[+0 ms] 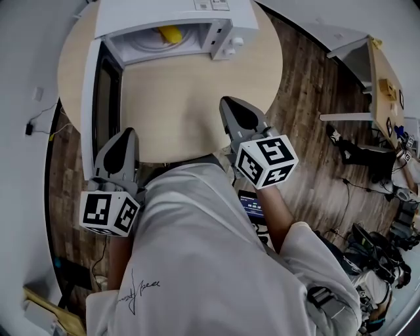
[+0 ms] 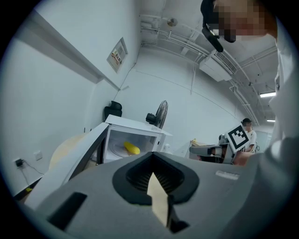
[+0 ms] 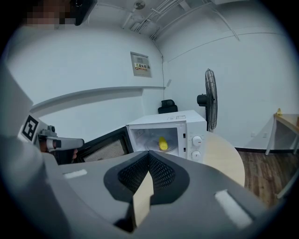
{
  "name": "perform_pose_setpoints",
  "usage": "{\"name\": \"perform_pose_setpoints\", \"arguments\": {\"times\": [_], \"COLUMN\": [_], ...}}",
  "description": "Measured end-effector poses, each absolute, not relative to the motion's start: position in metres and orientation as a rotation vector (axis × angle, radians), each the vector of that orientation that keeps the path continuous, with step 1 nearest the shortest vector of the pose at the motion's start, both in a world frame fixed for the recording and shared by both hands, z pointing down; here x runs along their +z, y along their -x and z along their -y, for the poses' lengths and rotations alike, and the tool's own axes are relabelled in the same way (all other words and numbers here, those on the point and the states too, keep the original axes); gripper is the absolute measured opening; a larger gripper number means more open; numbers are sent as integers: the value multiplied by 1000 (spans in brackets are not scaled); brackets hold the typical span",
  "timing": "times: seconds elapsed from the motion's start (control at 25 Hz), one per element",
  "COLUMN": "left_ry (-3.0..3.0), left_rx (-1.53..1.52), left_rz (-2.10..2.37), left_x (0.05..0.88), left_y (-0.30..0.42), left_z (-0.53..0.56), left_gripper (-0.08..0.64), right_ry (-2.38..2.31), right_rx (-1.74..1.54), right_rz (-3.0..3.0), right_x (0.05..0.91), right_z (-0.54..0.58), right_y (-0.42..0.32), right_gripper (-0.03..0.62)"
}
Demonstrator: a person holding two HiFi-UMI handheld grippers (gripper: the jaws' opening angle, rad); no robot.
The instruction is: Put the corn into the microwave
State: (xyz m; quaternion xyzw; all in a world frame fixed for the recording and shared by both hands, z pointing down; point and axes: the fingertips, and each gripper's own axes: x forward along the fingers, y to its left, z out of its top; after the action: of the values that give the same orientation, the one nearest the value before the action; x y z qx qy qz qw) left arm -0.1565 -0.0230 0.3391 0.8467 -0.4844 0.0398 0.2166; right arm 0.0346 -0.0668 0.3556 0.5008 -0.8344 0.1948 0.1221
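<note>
A yellow corn cob [image 1: 170,33] lies inside the white microwave [image 1: 223,20] at the far side of the round table; it also shows in the left gripper view as the corn [image 2: 131,148] and in the right gripper view as the corn [image 3: 162,143]. The microwave door [image 1: 92,98] stands swung open to the left. My left gripper [image 1: 130,134] hangs at the table's near left edge beside the door, jaws together with nothing between them. Over the near middle of the table, my right gripper [image 1: 227,100] is shut and empty, well back from the microwave.
The round wooden table [image 1: 197,98] bears only the microwave. A standing fan [image 3: 210,100] and a dark object [image 3: 168,106] are behind the microwave. A second table [image 1: 384,85] with small items stands at the right, with cables and gear on the wooden floor.
</note>
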Motion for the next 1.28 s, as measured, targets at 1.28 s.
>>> {"name": "perform_pose_setpoints", "arguments": {"times": [1.28], "left_ry": [-2357], "left_rx": [161], "left_rz": [1423], "left_x": [339], "left_y": [174], "left_z": [18], "left_gripper": [-11], "right_ry": [-1439], "right_rx": [503], "right_rz": [2424], "right_x": [333], "right_z": [41], "right_y": [-49], "right_gripper": [11]}}
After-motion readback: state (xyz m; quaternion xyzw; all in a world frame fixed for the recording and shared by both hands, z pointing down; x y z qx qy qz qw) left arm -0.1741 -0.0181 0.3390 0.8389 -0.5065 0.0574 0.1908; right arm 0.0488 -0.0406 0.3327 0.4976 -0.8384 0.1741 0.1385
